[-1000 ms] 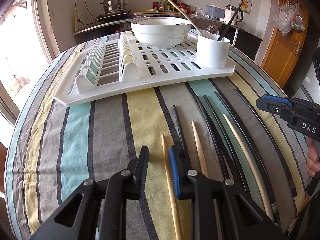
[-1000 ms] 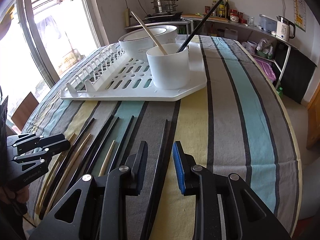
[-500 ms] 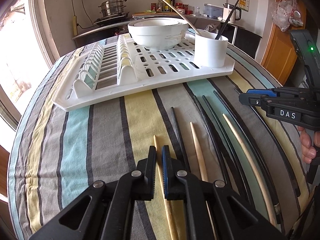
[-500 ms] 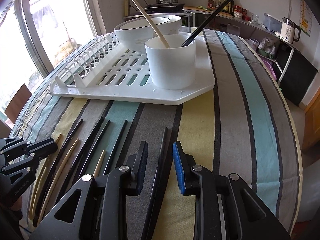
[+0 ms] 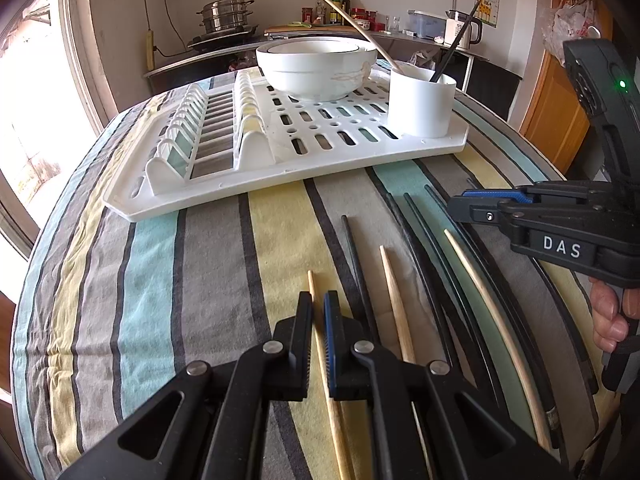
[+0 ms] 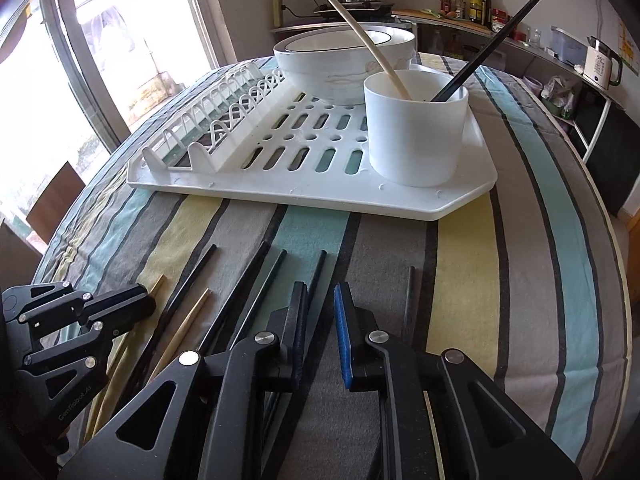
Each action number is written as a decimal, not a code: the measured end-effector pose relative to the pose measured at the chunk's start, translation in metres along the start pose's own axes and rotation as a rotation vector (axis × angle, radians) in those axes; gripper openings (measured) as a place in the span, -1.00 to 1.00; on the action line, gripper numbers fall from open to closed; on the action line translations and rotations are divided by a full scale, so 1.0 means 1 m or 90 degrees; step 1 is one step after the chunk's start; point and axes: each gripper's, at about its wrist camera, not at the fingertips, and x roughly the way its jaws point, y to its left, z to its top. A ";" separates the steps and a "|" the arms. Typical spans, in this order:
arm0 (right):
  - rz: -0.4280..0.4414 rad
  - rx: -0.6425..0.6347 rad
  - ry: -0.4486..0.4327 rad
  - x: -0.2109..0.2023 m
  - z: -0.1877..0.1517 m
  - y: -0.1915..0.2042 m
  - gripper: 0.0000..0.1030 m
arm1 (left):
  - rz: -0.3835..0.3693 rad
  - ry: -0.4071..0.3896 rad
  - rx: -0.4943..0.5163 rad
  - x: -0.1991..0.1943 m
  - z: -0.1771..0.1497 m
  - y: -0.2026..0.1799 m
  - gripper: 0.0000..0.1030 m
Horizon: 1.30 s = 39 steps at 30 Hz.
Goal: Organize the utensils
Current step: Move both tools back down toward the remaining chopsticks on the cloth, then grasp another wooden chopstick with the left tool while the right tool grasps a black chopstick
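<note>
Matt woven tablecloth – glossy white plastic rack, pale wood chopstick.

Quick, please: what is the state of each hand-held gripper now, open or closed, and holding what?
Left hand-held gripper: closed on the leftmost wooden chopstick, which lies on the tablecloth.
Right hand-held gripper: open, holding nothing.

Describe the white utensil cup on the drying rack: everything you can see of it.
The white utensil cup is a plain, smooth cylinder, plastic or ceramic by its look, open-topped and upright. It stands on the slotted flat section of the white drying rack, near its angled corner, just in front of the white bowl. Two chopsticks lean inside it: a light wooden chopstick and a black chopstick. Neither hand-held gripper touches it.
</note>
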 end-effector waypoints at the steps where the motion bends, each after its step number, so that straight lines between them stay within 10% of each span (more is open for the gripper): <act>1: 0.000 -0.001 0.001 0.001 0.002 0.001 -0.74 | -0.001 0.000 0.000 0.000 0.000 0.000 -0.88; 18: -0.021 -0.017 0.011 -0.001 0.010 0.009 -0.89 | -0.016 0.007 -0.005 0.000 0.002 0.003 -0.88; 39: 0.014 -0.013 -0.227 -0.171 0.011 0.009 -0.93 | -0.028 -0.135 -0.029 -0.110 0.027 0.015 -0.91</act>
